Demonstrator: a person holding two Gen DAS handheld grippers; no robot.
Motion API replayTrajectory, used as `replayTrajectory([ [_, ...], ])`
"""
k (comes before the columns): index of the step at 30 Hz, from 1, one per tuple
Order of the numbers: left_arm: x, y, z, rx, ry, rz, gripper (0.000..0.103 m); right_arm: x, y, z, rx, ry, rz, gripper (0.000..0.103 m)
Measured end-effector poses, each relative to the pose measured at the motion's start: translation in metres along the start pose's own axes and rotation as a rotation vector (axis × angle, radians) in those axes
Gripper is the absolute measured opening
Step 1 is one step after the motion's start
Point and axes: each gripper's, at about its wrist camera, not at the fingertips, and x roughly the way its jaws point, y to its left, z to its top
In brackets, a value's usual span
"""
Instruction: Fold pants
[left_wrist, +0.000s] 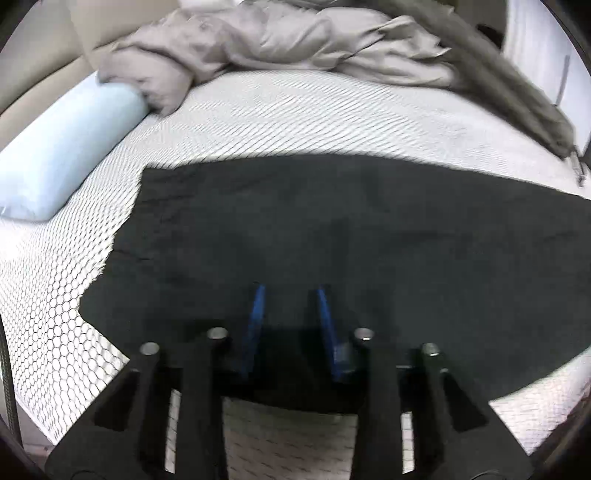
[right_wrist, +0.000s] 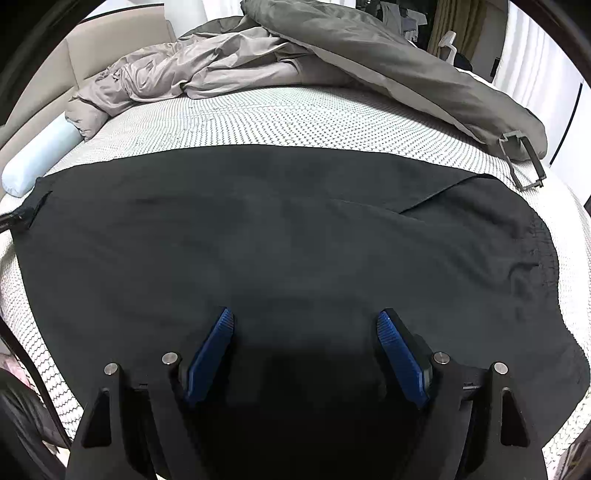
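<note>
Black pants (left_wrist: 314, 229) lie spread flat across the white patterned bed (left_wrist: 295, 110). In the right wrist view the pants (right_wrist: 277, 229) fill the middle, with the waistband end at the right and a fold line near the upper right. My left gripper (left_wrist: 290, 291) hovers over the pants' near edge, its blue fingers (left_wrist: 256, 317) a little apart with nothing between them. My right gripper (right_wrist: 304, 317) is wide open above the pants' near middle, its blue pads (right_wrist: 210, 354) empty.
A rumpled grey-beige duvet (right_wrist: 258, 62) lies heaped along the far side of the bed (right_wrist: 258, 114). A light blue bolster pillow (left_wrist: 62, 155) lies at the left. A grey strap with a buckle (right_wrist: 524, 162) lies at the far right.
</note>
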Motion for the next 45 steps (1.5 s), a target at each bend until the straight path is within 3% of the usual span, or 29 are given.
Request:
replayTrajectory([
  [4,0.006,0.040,0.007,-0.113,-0.003,0.112,0.021,0.002,-0.002,0.001,-0.002,0.003,0.001,0.082],
  [7,-0.002,0.049,0.011,-0.200,-0.009,0.051,0.018,0.001,0.000,0.001,-0.007,0.004,-0.001,0.082],
  [10,-0.012,0.020,0.024,-0.105,-0.049,-0.090,0.020,0.001,0.000,0.002,-0.001,0.008,0.004,0.082],
  [13,0.009,0.001,0.036,-0.017,0.010,-0.008,0.024,0.002,0.003,0.002,-0.010,0.007,0.010,0.082],
  [15,0.024,0.012,0.036,-0.065,0.050,0.034,0.026,0.002,0.003,0.001,-0.010,0.005,0.010,0.082],
  [18,0.020,0.043,0.037,-0.189,0.021,0.106,0.023,0.003,0.002,0.002,-0.003,0.007,0.019,0.083],
  [20,0.012,0.048,0.039,-0.239,0.004,0.072,0.023,0.003,0.003,0.002,-0.005,0.008,0.018,0.083],
  [23,0.003,0.026,0.049,-0.174,-0.031,-0.025,0.023,0.003,0.004,0.002,-0.006,0.009,0.019,0.083],
  [25,0.017,0.007,0.059,-0.115,0.021,-0.114,0.026,0.003,0.004,0.003,-0.002,0.009,0.023,0.083],
  [26,0.024,0.003,0.064,-0.096,0.044,-0.111,0.026,0.003,0.004,0.002,-0.002,0.009,0.023,0.083],
  [28,0.040,-0.005,0.068,-0.076,0.063,-0.035,0.026,0.003,0.004,0.002,0.001,0.008,0.023,0.083],
  [31,0.043,0.009,0.069,-0.155,0.050,0.122,0.027,0.004,0.005,0.003,-0.001,0.009,0.022,0.084],
  [32,0.044,0.018,0.073,-0.186,0.038,0.172,0.022,0.004,0.005,0.003,0.000,0.009,0.023,0.084],
  [35,0.042,0.015,0.077,-0.203,0.048,0.137,0.020,0.004,0.005,0.004,-0.001,0.012,0.023,0.085],
  [38,0.030,-0.017,0.086,-0.105,0.025,-0.034,0.021,0.005,0.006,0.004,-0.003,0.012,0.023,0.085],
  [40,0.041,-0.039,0.096,-0.044,0.044,-0.081,0.022,0.005,0.008,0.004,-0.001,0.012,0.023,0.085],
  [42,0.058,-0.047,0.097,-0.029,0.075,-0.019,0.024,0.006,0.009,0.004,-0.005,0.011,0.022,0.086],
  [43,0.070,-0.043,0.094,-0.055,0.077,0.060,0.026,0.006,0.009,0.004,-0.005,0.010,0.021,0.086],
  [45,0.067,-0.026,0.086,-0.120,0.049,0.124,0.036,0.005,0.009,0.003,-0.003,0.010,0.028,0.086],
])
